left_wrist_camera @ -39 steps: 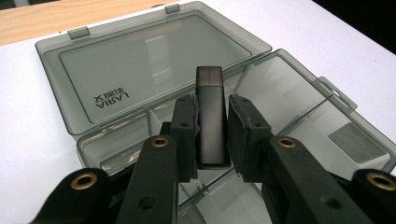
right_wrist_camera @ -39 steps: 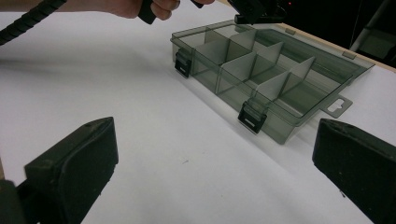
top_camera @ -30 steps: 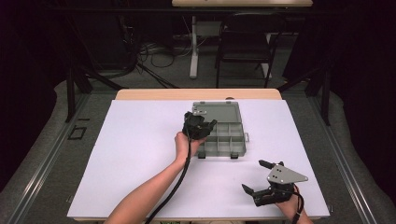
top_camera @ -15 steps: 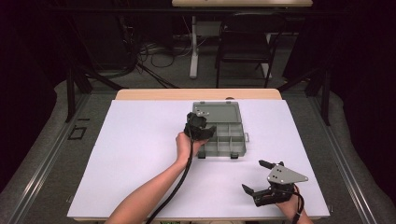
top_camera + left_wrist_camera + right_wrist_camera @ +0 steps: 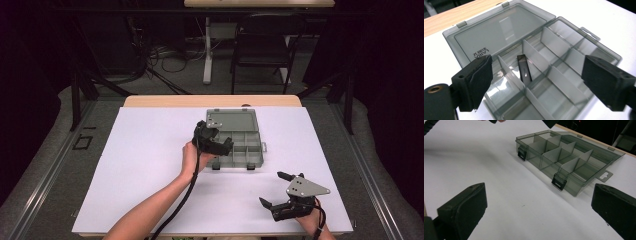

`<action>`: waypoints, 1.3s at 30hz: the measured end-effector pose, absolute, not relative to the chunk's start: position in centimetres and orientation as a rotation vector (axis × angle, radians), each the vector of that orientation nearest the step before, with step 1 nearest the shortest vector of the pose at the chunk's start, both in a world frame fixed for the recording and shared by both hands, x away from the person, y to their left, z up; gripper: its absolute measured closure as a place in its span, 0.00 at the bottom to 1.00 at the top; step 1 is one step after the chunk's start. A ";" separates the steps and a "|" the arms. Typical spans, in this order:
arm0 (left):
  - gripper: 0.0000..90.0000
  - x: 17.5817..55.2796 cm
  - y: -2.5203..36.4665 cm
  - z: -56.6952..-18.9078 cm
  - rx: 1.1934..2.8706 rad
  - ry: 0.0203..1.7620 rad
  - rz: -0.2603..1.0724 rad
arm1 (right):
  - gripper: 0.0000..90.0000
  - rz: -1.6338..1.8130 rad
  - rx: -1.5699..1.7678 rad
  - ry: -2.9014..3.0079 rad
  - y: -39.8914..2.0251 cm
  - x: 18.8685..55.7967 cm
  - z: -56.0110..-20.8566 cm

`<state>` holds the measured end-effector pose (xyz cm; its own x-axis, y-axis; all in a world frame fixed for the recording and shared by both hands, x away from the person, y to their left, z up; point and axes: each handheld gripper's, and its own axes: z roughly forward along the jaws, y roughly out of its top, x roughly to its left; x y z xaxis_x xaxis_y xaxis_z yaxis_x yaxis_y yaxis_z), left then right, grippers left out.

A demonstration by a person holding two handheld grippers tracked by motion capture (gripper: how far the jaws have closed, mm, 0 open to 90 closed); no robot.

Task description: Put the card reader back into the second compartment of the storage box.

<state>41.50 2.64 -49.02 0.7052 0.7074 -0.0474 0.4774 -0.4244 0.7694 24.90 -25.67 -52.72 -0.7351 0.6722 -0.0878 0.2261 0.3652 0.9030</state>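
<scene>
The left tool [image 5: 220, 145] hangs over the near left part of the grey compartment box [image 5: 245, 145], which sits open on the white bench [image 5: 150, 165] with its lid [image 5: 235, 120] laid flat behind it. Its jaws have just been opening and stand wide apart with nothing between the pads. In the left gripper view, a small dark flat piece [image 5: 524, 68] lies in 1 of the box's compartments (leaning against a divider), below and between the parted jaws, apart from both. The right tool [image 5: 281, 192] rests low near the bench's front right corner, well apart from the box, jaws spread and empty. In the right gripper view the box's 2 black latches [image 5: 559, 181] face that tool.
</scene>
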 end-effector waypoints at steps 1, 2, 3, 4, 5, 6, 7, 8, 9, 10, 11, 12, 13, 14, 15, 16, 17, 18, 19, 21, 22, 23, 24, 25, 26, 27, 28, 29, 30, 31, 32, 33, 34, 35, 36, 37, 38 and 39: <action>0.09 41.3 2.9 -48.9 2.105 0.895 0.360 | 0.00 1.339 0.775 2.187 -25.7 24.9 -52.7; 0.08 41.1 3.1 -48.9 2.101 0.892 0.360 | 0.00 1.337 0.775 2.186 -25.7 24.9 -52.7; 0.07 40.9 3.3 -48.7 2.112 0.886 0.363 | 0.00 1.341 0.779 2.185 -25.7 24.8 -52.7; 0.07 40.7 3.5 -48.7 2.116 0.880 0.362 | 0.00 1.346 0.778 2.184 -25.7 24.8 -52.7; 0.06 40.5 3.8 -48.6 2.116 0.880 0.363 | 0.00 1.344 0.776 2.187 -25.7 24.8 -52.7; 0.05 40.3 4.0 -48.5 2.119 0.877 0.360 | 0.00 1.345 0.771 2.187 -25.7 24.8 -52.7; 0.04 40.1 4.2 -48.5 2.123 0.874 0.360 | 0.00 1.345 0.769 2.186 -25.7 24.8 -52.6; 0.04 40.0 4.4 -48.4 2.125 0.866 0.362 | 0.00 1.351 0.768 2.187 -25.6 24.7 -52.6; 0.04 39.8 4.5 -48.3 2.125 0.867 0.358 | 0.00 1.354 0.766 2.186 -25.6 24.7 -52.6; 0.03 39.7 4.8 -48.3 2.124 0.866 0.364 | 0.00 1.350 0.767 2.188 -25.6 24.7 -52.6; 0.02 39.5 4.9 -48.2 2.124 0.866 0.364 | 0.00 1.348 0.763 2.191 -25.5 24.7 -52.6; 0.02 39.4 5.1 -48.1 2.129 0.859 0.367 | 0.00 1.345 0.760 2.193 -25.5 24.7 -52.6; 0.01 39.2 5.3 -48.1 2.133 0.857 0.380 | 0.00 1.341 0.758 2.194 -25.5 24.8 -52.6; 0.00 39.0 5.5 -48.0 2.131 0.853 0.388 | 0.00 1.339 0.760 2.194 -25.5 24.8 -52.6; 0.00 38.8 5.8 -48.0 2.128 0.850 0.384 | 0.00 1.342 0.769 2.192 -25.5 24.8 -52.6; 0.00 38.7 5.9 -48.0 2.126 0.849 0.389 | 0.00 1.347 0.772 2.191 -25.5 24.8 -52.6; 0.00 38.5 6.2 -48.0 2.129 0.845 0.389 | 0.00 1.345 0.772 2.194 -25.5 24.8 -52.6; 0.00 38.3 6.4 -47.9 2.129 0.843 0.390 | 0.00 1.342 0.768 2.194 -25.5 24.8 -52.6; 0.00 38.2 6.6 -47.9 2.127 0.843 0.391 | 0.00 1.342 0.764 2.194 -25.4 24.7 -52.6; 0.00 37.9 6.9 -47.8 2.124 0.838 0.394 | 0.00 1.338 0.764 2.195 -25.4 24.7 -52.6; 0.00 37.8 7.1 -47.7 2.123 0.835 0.399 | 0.00 1.337 0.764 2.195 -25.4 24.7 -52.6; 0.00 37.6 7.3 -47.7 2.122 0.835 0.396 | 0.00 1.337 0.766 2.197 -25.5 24.7 -52.6; 0.00 37.6 7.4 -47.7 2.124 0.835 0.393 | 0.00 1.340 0.767 2.197 -25.5 24.7 -52.6; 0.00 37.4 7.6 -47.7 2.130 0.834 0.393 | 0.00 1.340 0.770 2.198 -25.5 24.7 -52.6; 0.00 37.2 7.7 -47.6 2.134 0.830 0.395 | 0.00 1.339 0.770 2.197 -25.5 24.7 -52.6; 0.00 37.0 7.9 -47.6 2.138 0.823 0.405 | 0.00 1.337 0.769 2.198 -25.5 24.7 -52.6; 0.00 36.8 8.1 -47.6 2.143 0.818 0.405 | 0.00 1.337 0.770 2.197 -25.4 24.6 -52.6; 0.00 36.7 8.3 -47.5 2.143 0.818 0.404 | 0.00 1.337 0.769 2.197 -25.4 24.6 -52.6; 0.00 36.5 8.5 -47.5 2.138 0.819 0.402 | 0.00 1.337 0.769 2.199 -25.4 24.6 -52.6; 0.00 36.3 8.8 -47.5 2.138 0.818 0.399 | 0.00 1.335 0.768 2.201 -25.4 24.6 -52.6; 0.00 36.1 9.0 -47.5 2.136 0.815 0.407 | 0.00 1.334 0.767 2.200 -25.4 24.5 -52.6; 0.00 35.9 9.3 -47.4 2.135 0.813 0.408 | 0.00 1.331 0.767 2.202 -25.4 24.5 -52.6; 0.00 35.8 9.6 -47.3 2.130 0.812 0.411 | 0.00 1.332 0.768 2.200 -25.4 24.5 -52.6; 0.00 35.6 9.8 -47.3 2.126 0.811 0.414 | 0.00 1.330 0.771 2.201 -25.4 24.5 -52.6; 0.00 35.4 10.1 -47.3 2.122 0.810 0.417 | 0.00 1.329 0.773 2.200 -25.4 24.5 -52.6; 0.00 35.3 10.2 -47.2 2.121 0.807 0.419 | 0.00 1.326 0.773 2.203 -25.5 24.5 -52.6; 0.00 35.2 10.5 -47.2 2.119 0.804 0.422 | 0.00 1.328 0.775 2.199 -25.5 24.4 -52.6; 0.00 35.0 10.8 -47.1 2.117 0.802 0.429 | 0.00 1.330 0.774 2.196 -25.5 24.4 -52.6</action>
